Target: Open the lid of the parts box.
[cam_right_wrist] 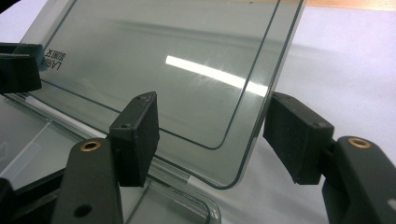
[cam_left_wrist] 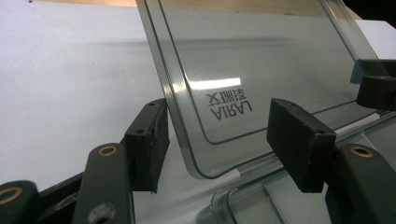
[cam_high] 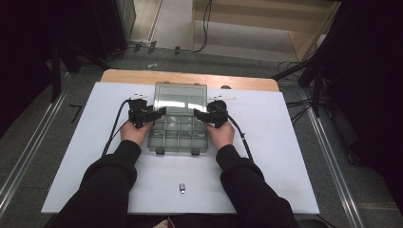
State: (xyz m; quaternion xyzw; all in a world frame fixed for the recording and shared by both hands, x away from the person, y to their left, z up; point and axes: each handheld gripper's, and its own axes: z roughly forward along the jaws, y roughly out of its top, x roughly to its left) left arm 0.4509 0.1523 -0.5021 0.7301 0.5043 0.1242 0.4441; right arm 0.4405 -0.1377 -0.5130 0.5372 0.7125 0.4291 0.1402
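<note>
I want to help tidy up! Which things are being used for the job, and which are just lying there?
In use:
- clear compartment box
- its raised lid
- left hand-held gripper, jaws on either side of the lid's edge
- right hand-held gripper, the same on the other edge

Just lying about:
- small grey thing near the table's front edge

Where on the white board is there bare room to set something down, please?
Wide bare strips lie left and right of the clear box, out to the white board edges. Nearer the person, between the sleeves, lies one small metal piece. The middle is crowded.
</note>
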